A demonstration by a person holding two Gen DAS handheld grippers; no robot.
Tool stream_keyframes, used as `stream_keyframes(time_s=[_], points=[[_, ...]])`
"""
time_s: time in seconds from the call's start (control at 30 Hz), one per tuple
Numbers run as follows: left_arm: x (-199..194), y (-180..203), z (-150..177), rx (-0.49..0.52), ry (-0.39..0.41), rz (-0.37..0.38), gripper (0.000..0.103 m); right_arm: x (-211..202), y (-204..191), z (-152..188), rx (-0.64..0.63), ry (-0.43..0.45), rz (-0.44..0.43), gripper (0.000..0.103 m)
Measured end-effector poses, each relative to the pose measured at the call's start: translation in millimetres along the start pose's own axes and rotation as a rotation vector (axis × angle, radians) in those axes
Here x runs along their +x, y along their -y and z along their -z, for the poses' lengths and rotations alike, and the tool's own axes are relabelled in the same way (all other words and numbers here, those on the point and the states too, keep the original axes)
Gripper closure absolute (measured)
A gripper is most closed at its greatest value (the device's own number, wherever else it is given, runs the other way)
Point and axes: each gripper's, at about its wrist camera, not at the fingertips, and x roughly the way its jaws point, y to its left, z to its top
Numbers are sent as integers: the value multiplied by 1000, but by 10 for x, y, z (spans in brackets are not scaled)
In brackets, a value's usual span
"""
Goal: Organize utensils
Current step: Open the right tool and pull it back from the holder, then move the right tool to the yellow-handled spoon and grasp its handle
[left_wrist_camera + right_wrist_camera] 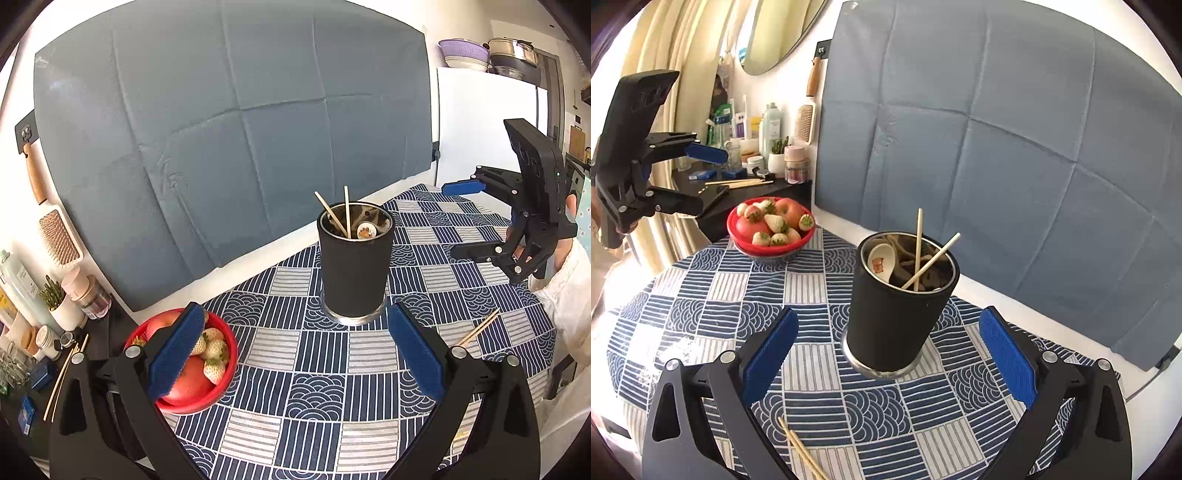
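1. Black holder cup (901,306) stands upright mid-table on the checked tablecloth (701,295). Inside: two chopsticks (918,254) leaning, plus a white spoon (881,260).
2. Loose chopstick pair (801,450) lies flat on the cloth near the table's right edge, just below the right gripper (888,360) and left of its centreline. Long axis runs diagonally, roughly toward the cup.
3. Right gripper: fingers spread wide, empty, cup framed between them.
4. Left gripper (295,354): fingers also spread, empty, facing the cup; the loose pair (478,328) sits off to its right, further away.
5. Judgement: right hand is nearer, so it takes the pair. Needs to drop and turn so the fingers close across the sticks.
6. Red fruit bowl (772,230) at the far left edge, clear of the path.
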Motion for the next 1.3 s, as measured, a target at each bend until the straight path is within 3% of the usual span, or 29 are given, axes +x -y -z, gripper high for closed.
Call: stream_keyframes(time_s=[0.37,0.63,0.97,1.3], points=[[-121,160,504,10,-33,48,6,-188,-399,201,-52,-41,2,9],[23,356,888,21,-82,121,6,-162,-637,539,-47,-136,3,9],[238,565,1291,6,-144,234,6,-149,-797,1030,33,-236,-19,9],[377,852,1503,111,-194,350,6,-222,-918,1555,190,-352,-58,9]])
